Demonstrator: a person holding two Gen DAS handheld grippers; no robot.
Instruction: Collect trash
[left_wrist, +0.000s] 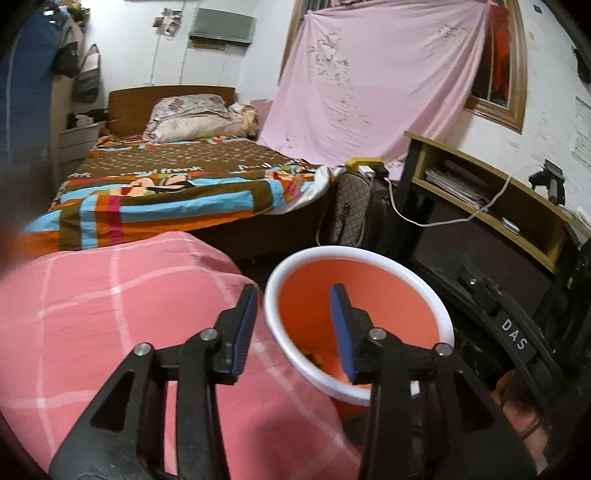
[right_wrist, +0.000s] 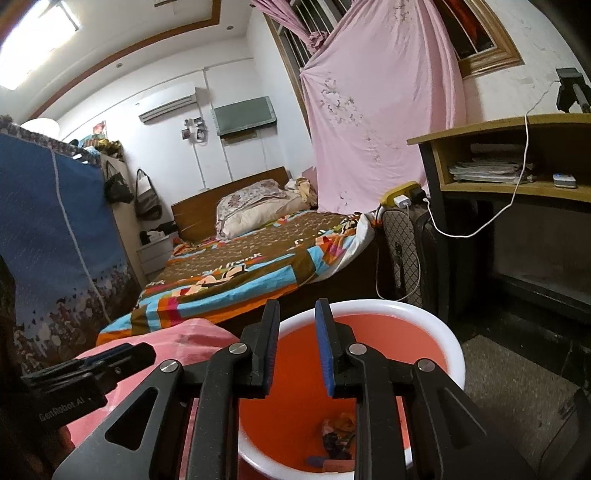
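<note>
Orange bin (right_wrist: 369, 354), crumpled wrappers (right_wrist: 338, 432) inside

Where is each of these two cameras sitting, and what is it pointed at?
Left wrist: sits on the left gripper, looking along its open fingers at the orange bin and pink blanket; a hand shows.
Right wrist: sits on the right gripper, looking into the bin at trash; the left gripper shows.
Shared: bin, bed, pink curtain.
</note>
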